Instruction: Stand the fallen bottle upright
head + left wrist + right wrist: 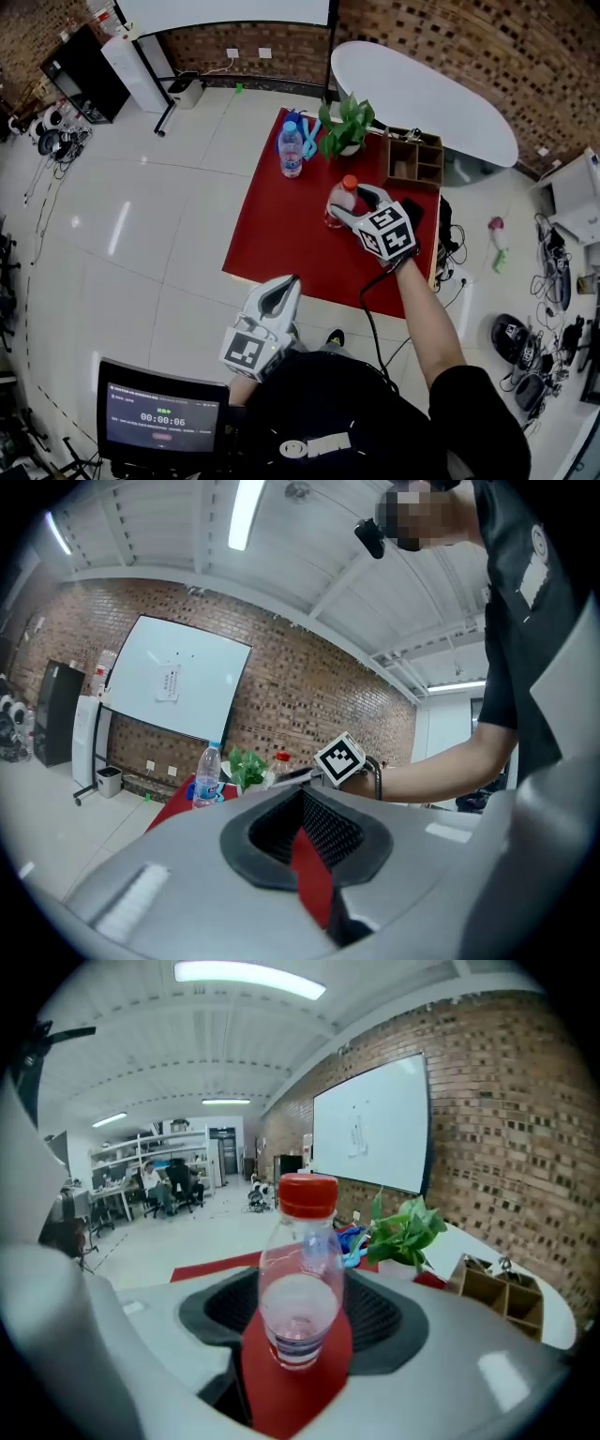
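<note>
Though unclear overhead, jaws clasping upright bottle (300, 1288)

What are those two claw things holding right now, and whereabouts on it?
The right gripper grips the red-capped bottle around its lower body, with the bottle upright. The left gripper holds nothing.

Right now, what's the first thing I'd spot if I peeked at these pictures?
You'd spot a clear bottle with a red cap, standing upright between the jaws of the right gripper, over the bright red table. Behind it on the table stand a blue-labelled water bottle and a leafy green plant.
</note>
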Available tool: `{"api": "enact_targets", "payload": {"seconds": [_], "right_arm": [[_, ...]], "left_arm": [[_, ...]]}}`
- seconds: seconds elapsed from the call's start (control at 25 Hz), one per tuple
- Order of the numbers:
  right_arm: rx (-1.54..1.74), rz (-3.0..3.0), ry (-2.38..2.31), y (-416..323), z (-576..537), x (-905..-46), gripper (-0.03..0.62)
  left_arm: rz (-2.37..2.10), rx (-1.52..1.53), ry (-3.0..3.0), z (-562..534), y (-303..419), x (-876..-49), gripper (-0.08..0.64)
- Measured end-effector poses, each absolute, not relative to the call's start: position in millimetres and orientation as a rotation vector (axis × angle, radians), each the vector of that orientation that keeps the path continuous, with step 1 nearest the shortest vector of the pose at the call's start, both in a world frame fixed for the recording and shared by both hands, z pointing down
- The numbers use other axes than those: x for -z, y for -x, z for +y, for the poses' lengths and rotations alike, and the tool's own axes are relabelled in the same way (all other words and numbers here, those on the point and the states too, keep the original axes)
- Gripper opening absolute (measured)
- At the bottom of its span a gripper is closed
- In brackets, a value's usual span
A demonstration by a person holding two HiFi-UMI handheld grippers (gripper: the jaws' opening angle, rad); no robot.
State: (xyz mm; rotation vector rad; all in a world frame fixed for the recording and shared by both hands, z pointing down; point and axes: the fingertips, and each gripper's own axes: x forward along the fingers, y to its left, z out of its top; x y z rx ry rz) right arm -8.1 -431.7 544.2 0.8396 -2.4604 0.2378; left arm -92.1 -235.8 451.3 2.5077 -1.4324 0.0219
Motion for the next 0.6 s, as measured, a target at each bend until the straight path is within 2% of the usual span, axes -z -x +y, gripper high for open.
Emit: {"api": "enact_targets", "payload": {"seconds": [0.6], "right_arm": [[-0.202, -2.446, -0.877, 3, -428, -572, 0.287]], "left_arm": [[-1.399, -0.044, -2.545, -239, 81, -440, 0.006]]}}
